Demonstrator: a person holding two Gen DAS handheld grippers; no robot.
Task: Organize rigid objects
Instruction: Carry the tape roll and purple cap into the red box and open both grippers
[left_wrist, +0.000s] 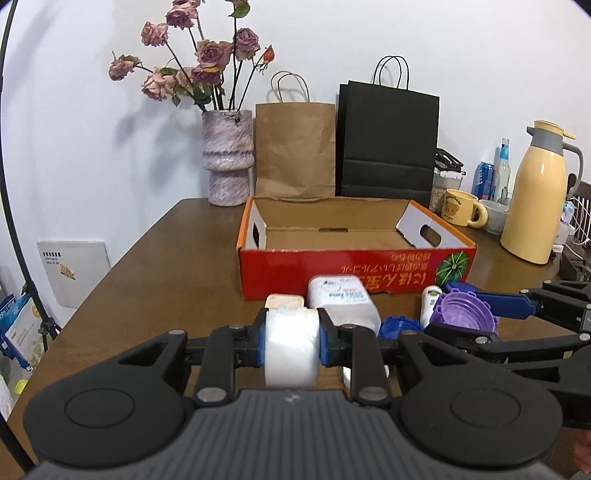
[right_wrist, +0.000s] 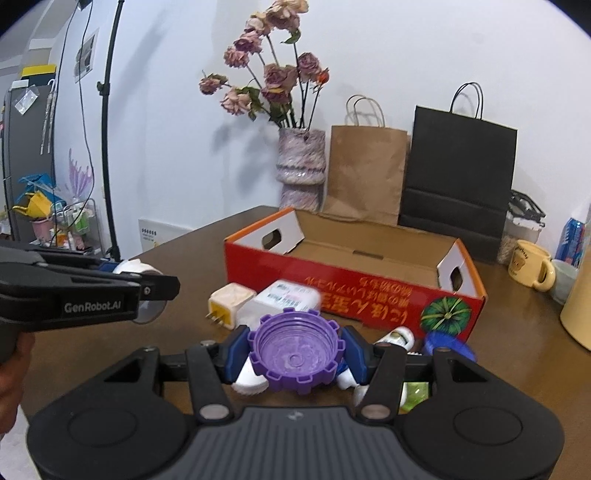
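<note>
My left gripper (left_wrist: 291, 334) is shut on a white plastic roll (left_wrist: 291, 347) and holds it above the table in front of the open red cardboard box (left_wrist: 354, 264). My right gripper (right_wrist: 295, 350) is shut on a purple ridged lid (right_wrist: 295, 356), also above the table; it shows at the right of the left wrist view (left_wrist: 465, 317). On the table before the box lie a white plug adapter (right_wrist: 231, 301), a white rectangular pack (right_wrist: 284, 299), a blue lid (right_wrist: 448, 343) and a small white bottle (right_wrist: 397, 338). The box (right_wrist: 351, 291) looks empty inside.
A vase of dried roses (left_wrist: 227, 162), a brown paper bag (left_wrist: 295, 151) and a black paper bag (left_wrist: 388, 144) stand behind the box. A yellow mug (left_wrist: 461, 212), a cream thermos jug (left_wrist: 539, 195) and cans stand at the right. A light stand (right_wrist: 107, 129) rises at the left.
</note>
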